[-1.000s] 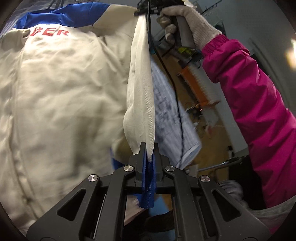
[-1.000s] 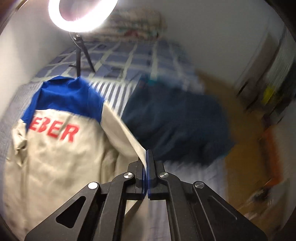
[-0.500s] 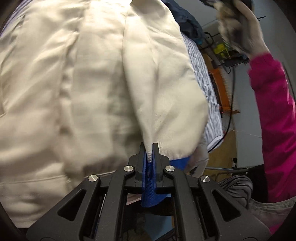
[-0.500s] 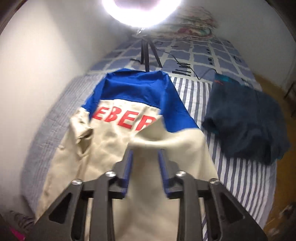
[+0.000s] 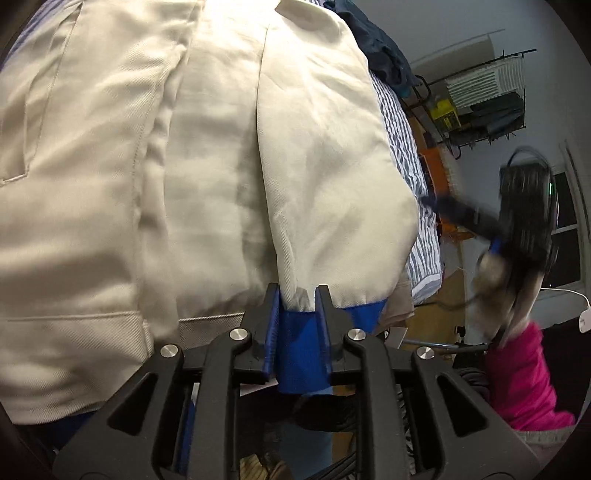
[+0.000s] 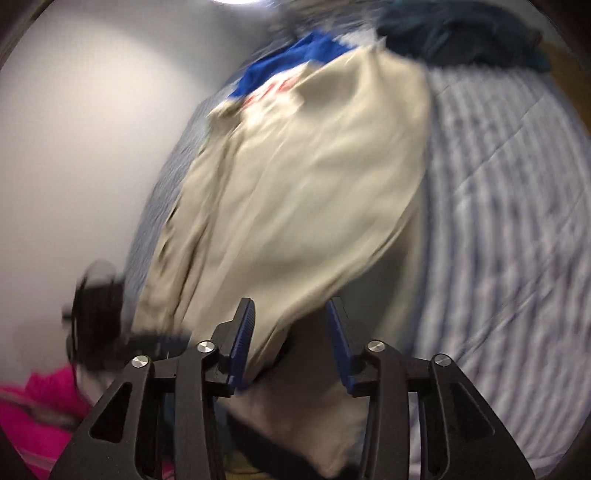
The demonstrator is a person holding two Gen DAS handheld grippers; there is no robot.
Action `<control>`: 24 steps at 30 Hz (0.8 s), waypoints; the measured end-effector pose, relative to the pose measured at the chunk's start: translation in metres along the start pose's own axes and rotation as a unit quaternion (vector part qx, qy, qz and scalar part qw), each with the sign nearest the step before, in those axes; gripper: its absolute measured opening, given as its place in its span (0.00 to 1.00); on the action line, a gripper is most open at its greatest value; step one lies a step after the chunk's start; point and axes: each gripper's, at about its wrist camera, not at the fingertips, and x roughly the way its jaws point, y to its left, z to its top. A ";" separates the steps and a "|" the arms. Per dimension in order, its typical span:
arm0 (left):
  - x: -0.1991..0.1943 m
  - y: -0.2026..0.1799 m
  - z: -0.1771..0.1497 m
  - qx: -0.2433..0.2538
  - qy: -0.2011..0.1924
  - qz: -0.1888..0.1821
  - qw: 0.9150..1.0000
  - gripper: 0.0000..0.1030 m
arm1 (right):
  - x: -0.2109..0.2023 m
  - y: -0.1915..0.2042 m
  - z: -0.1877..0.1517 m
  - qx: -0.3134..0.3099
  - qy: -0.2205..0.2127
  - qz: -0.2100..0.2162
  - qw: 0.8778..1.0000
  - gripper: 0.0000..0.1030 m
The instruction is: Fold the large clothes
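Observation:
A cream jacket (image 6: 295,166) with a blue yoke (image 6: 291,59) and red letters lies spread on the bed. Its right sleeve (image 5: 325,166) is folded across the body. My left gripper (image 5: 299,295) stands at the sleeve's end. Its jaws are opening, and the blue cuff (image 5: 299,343) still lies loosely between them. My right gripper (image 6: 290,310) hovers over the jacket's near edge. Its jaws are also opening and grip nothing, with cream cloth below them. This view is blurred by motion. In the left wrist view the right gripper (image 5: 439,205) is a dark smear beyond the bed's edge.
A striped bed cover (image 6: 498,221) extends to the right of the jacket. A dark navy garment (image 6: 461,33) lies at the far end. A white wall (image 6: 92,129) borders the left side. A metal rack (image 5: 480,99) stands past the bed. A pink sleeve (image 5: 524,369) is close by.
The right gripper let go of the sleeve, opened and swung down to the jacket's near edge. The left gripper lowered the cuff onto the jacket and parted its jaws.

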 end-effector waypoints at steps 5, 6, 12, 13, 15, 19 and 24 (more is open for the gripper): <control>-0.001 -0.006 0.002 0.011 -0.003 0.006 1.000 0.06 | 0.043 0.031 -0.028 -0.063 0.020 -0.001 0.998 0.49; -0.003 -0.008 0.004 0.011 -0.005 0.007 1.000 0.06 | 0.050 0.033 -0.029 -0.069 0.020 0.000 0.997 0.49; -0.024 -0.021 -0.005 0.027 -0.023 -0.019 0.999 0.04 | 0.030 0.041 -0.018 -0.042 0.036 0.047 0.997 0.04; -0.022 -0.024 -0.006 0.031 -0.022 -0.024 0.999 0.04 | 0.017 0.040 -0.017 -0.034 0.033 0.059 0.997 0.04; -0.014 -0.032 -0.010 0.053 -0.021 -0.006 0.998 0.04 | -0.001 0.036 -0.018 -0.017 0.031 0.068 0.997 0.04; 0.019 -0.030 -0.017 0.070 0.012 0.030 0.997 0.04 | 0.019 0.015 -0.032 0.015 0.080 -0.008 0.997 0.04; 0.026 -0.036 -0.022 0.105 0.019 0.065 0.992 0.06 | 0.046 -0.004 -0.045 0.025 0.104 -0.060 0.993 0.07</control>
